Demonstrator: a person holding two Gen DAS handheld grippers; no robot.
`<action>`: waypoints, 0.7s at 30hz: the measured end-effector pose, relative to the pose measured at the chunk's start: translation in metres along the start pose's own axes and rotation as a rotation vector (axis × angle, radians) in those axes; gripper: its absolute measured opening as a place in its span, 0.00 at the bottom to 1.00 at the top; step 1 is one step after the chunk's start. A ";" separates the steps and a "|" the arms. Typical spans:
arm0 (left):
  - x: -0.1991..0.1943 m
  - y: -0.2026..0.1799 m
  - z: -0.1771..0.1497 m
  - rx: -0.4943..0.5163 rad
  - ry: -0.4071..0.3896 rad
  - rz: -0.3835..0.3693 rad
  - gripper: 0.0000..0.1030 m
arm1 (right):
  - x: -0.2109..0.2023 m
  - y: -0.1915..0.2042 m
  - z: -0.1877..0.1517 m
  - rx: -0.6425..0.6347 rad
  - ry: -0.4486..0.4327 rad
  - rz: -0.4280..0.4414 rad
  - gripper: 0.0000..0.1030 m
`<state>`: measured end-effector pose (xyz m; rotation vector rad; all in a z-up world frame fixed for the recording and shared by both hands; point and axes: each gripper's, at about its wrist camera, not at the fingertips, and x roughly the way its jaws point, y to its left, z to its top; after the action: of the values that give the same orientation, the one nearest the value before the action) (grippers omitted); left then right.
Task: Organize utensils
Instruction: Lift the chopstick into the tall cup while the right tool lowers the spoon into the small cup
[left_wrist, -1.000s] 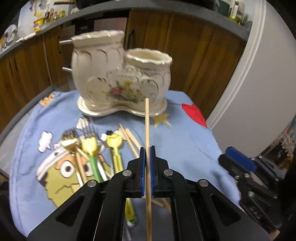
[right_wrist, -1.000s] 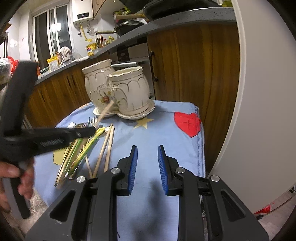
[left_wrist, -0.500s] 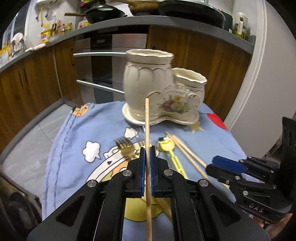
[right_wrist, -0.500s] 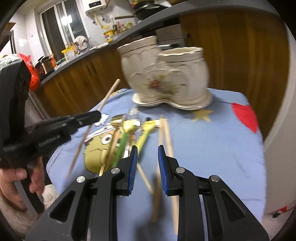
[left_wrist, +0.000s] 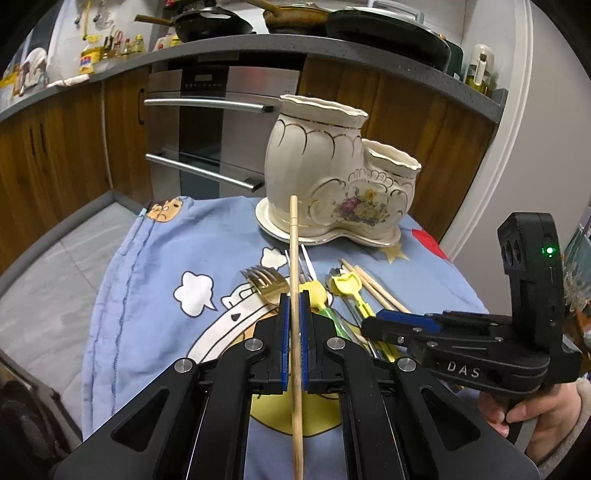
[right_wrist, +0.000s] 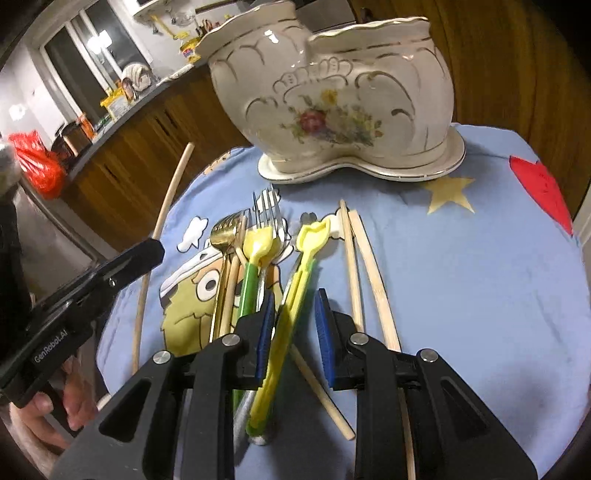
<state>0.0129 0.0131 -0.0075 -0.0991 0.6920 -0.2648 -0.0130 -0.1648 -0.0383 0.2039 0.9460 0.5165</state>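
My left gripper (left_wrist: 294, 295) is shut on a wooden chopstick (left_wrist: 293, 240) that points up toward the cream flowered double holder (left_wrist: 332, 192). In the right wrist view that gripper (right_wrist: 155, 251) and its chopstick (right_wrist: 173, 188) hover left of the pile. My right gripper (right_wrist: 293, 299) sits low over the utensils on the blue cloth (right_wrist: 461, 277). Its jaws are closing, and the yellow utensil's (right_wrist: 310, 240) handle lies between them with a gap still showing. A gold fork (right_wrist: 225, 232), a green-handled fork (right_wrist: 255, 243) and loose chopsticks (right_wrist: 354, 258) lie beside it, in front of the holder (right_wrist: 332, 103).
Behind the table stand an oven (left_wrist: 221, 110) with steel handles, wooden cabinets and a grey counter with pans. A white wall (left_wrist: 546, 129) rises at the right. A person's hand (left_wrist: 535, 410) holds the right gripper's handle.
My right gripper has come down and forward onto the utensil pile, straddling the yellow handle, its jaws narrower. My left gripper has swung sideways with the chopstick still clamped.
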 end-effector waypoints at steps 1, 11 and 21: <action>0.000 0.001 0.001 -0.002 -0.002 -0.003 0.05 | 0.001 -0.001 0.001 0.008 0.003 0.007 0.11; -0.009 0.005 0.008 -0.013 -0.066 -0.037 0.05 | -0.050 0.002 0.005 -0.028 -0.176 0.064 0.10; -0.040 -0.006 0.070 0.062 -0.254 -0.072 0.05 | -0.119 -0.007 0.070 -0.076 -0.553 0.073 0.10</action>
<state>0.0266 0.0186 0.0718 -0.0967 0.4277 -0.3362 -0.0097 -0.2276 0.0852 0.2947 0.3804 0.5255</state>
